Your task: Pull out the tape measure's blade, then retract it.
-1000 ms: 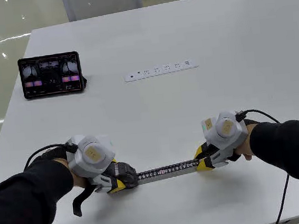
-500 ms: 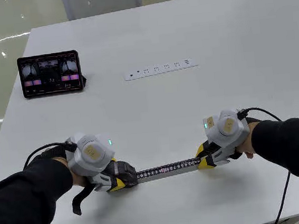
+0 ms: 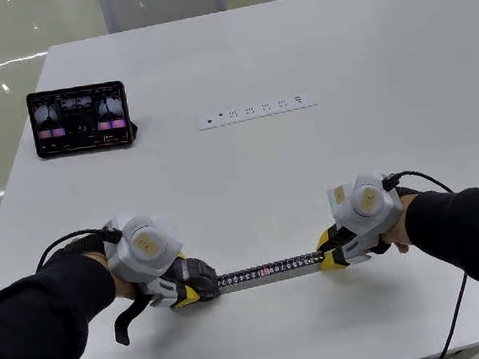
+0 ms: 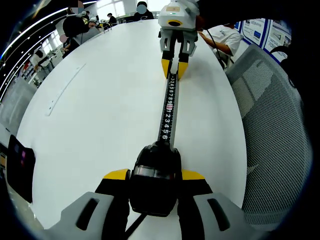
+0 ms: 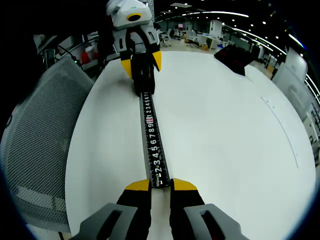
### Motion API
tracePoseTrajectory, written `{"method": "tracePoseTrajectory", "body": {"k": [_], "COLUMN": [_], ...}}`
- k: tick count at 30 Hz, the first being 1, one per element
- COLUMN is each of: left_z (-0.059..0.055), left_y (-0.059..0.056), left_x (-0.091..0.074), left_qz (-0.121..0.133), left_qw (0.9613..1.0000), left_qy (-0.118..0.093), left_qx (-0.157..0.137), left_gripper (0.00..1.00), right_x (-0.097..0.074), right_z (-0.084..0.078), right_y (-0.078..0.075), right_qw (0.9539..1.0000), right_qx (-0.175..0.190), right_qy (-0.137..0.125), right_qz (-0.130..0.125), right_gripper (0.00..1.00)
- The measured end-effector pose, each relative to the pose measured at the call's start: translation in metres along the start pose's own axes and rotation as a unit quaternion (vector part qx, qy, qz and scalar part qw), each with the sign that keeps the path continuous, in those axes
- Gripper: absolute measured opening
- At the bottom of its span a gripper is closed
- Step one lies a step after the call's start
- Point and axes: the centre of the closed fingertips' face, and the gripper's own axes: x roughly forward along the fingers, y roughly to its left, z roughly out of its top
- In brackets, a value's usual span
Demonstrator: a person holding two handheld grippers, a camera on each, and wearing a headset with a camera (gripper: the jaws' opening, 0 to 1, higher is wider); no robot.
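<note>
On the white tabletop [image 3: 295, 47] two other things are seen, both on the far side of the work and well apart from it: one dark tablet [image 3: 80, 118] with a lit screen, propped near the far left edge, and one white power strip [image 3: 257, 111] laid flat towards the middle. Neither is touched by a gripper or by the blade. A grey mesh chair [image 4: 270, 140] is seen just beside the near edge of the tabletop in both gripper views, and people [image 4: 75, 27] are made out at the far end of the room. Two black cables are counted, one run from each gripper; the right-hand cable [image 3: 452, 312] is hung over the near edge.

One tape measure [image 3: 194, 279], black with yellow, is found near the front edge of the tabletop, clenched between the jaws of the left gripper [image 3: 189, 286]. A black strap [image 3: 126, 322] is seen hanging beside that gripper. One blade [image 3: 269, 271], dark with pale numerals, is drawn out of the case and stretched just above the tabletop towards the right. Its free end is pinched between the yellow-tipped jaws of the right gripper [image 3: 323, 254], which are closed on it. The two grippers are held facing each other, with the blade straight between them
</note>
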Motion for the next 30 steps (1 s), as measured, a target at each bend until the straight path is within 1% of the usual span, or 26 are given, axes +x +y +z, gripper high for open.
{"method": "tracePoseTrajectory", "body": {"k": [15, 20, 30], "left_z": [0.0, 0.0, 0.001], "left_y": [0.0, 0.0, 0.0], "left_x": [0.0, 0.0, 0.0], "left_qz": [-0.001, 0.0, -0.001], "left_qw": [1.0, 1.0, 1.0], "left_qy": [0.001, 0.001, 0.001], "left_qx": [0.002, 0.002, 0.003], "left_gripper": [0.31, 0.31, 0.31], "right_x": [-0.004, -0.005, -0.008], "right_z": [-0.006, -0.008, -0.013], "right_y": [0.0, -0.001, -0.002], "right_qw": [1.0, 1.0, 0.9999], "right_qx": [0.004, 0.0, 0.004], "right_qy": [0.002, 0.007, 0.01], "right_qz": [-0.004, -0.003, -0.005], "right_gripper": [0.09, 0.09, 0.1]}}
